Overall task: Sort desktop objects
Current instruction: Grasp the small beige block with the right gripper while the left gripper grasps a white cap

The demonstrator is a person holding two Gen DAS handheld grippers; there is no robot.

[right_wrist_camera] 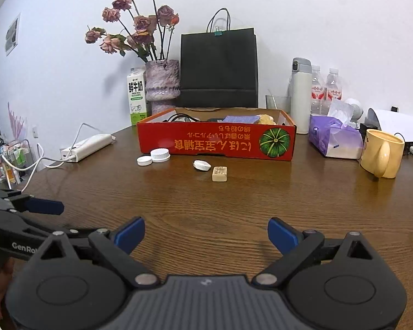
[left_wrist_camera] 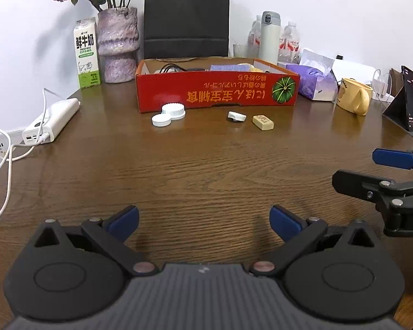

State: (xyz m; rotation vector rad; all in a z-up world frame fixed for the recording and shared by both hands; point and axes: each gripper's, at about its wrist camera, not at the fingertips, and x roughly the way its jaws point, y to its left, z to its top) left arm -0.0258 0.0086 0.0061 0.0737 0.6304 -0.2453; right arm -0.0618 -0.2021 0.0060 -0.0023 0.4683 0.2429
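Four small loose items on wooden tabletop [left_wrist_camera: 206,170], just near side of red cardboard box [left_wrist_camera: 214,90]: flat white cap [left_wrist_camera: 161,120] touching taller ribbed white lid [left_wrist_camera: 174,110] at left, small white oval piece [left_wrist_camera: 236,116] and beige tile [left_wrist_camera: 263,122] just beside each other at right. Caps and oval piece apart. Box open-topped, holding cables, a purple pad, something yellow; printed text upside down, green pumpkin picture at right end.

Behind box: black paper bag [left_wrist_camera: 186,16] with clip, purple vase [left_wrist_camera: 118,45] of dried roses, milk carton [left_wrist_camera: 86,53] far left. White power strip [left_wrist_camera: 52,122] with cable at left edge. Right of box: purple tissue pack [left_wrist_camera: 315,82], yellow mug [left_wrist_camera: 353,99], white flask [left_wrist_camera: 269,38], water bottles, dark screen at far right.

Left gripper [left_wrist_camera: 204,221] near edge, over bare wood, fingers spread wide, nothing between. Right gripper [right_wrist_camera: 206,235] likewise released, fingers wide, empty, well apart from items. Each gripper showing at side of other's view.
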